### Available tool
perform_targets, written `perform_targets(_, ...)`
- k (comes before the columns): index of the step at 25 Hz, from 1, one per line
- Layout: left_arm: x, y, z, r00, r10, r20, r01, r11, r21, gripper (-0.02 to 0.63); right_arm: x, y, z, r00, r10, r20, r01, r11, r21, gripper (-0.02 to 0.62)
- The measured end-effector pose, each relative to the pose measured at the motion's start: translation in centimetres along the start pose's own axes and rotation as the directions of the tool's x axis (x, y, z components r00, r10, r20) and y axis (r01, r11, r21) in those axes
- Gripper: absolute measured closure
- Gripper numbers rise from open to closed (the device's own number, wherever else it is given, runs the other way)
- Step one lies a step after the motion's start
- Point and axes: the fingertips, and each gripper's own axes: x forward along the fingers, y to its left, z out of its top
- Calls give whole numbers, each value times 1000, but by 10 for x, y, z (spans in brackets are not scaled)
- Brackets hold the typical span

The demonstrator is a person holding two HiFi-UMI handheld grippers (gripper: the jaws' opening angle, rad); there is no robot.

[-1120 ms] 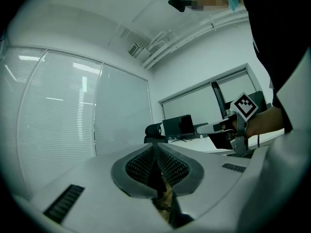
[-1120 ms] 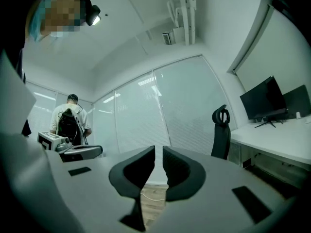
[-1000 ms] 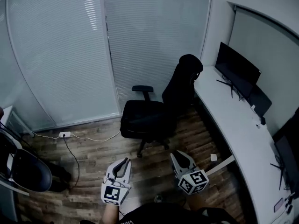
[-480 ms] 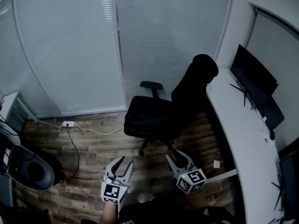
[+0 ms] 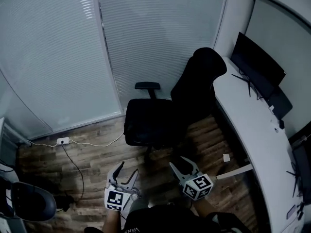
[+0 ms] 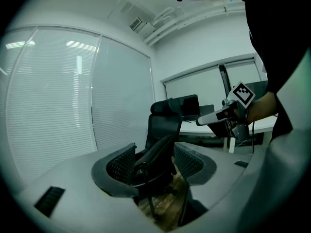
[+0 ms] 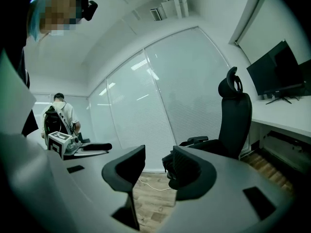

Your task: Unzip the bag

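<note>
No bag shows in any view, so I cannot tell which way it lies from the fingers, how its zip runs, or which hand is nearer to it.

The left gripper [image 5: 126, 171] and the right gripper [image 5: 181, 163] are held low in front of the person, side by side and a little apart. Both point out across the wooden floor [image 5: 92, 154] toward the black office chair [image 5: 155, 120]. The long white surface [image 5: 248, 125] runs along the right side.

The fingers of both grippers have just been opening. The left ones now stand wide apart and the right ones a bit less wide. Nothing is between them in either gripper view. Only the chair and the floor show far off through the gaps.

In the right gripper view a person [image 7: 59, 116] stands far away with something dark on their back. It may be a backpack, but it is too small to tell.

I think the bag must be found first, and nothing is unzipped yet.
</note>
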Motion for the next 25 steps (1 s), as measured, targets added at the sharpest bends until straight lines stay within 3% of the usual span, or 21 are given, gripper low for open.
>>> perform_targets(8,16,72,-37,989,-143,-46,145,988,43,351,67,26,-45,997,-76,-30,78,996,51,439)
perform_targets(16,22,110,-60,958,-283,-53,286,957,56,350,133,30,-86,986,-164,-43,167,983,71,439)
perform_targets(25,39,136,-72,949,-311,-49,313,948,59,351,193,-1,-121,973,-225,-53,230,969,95,439)
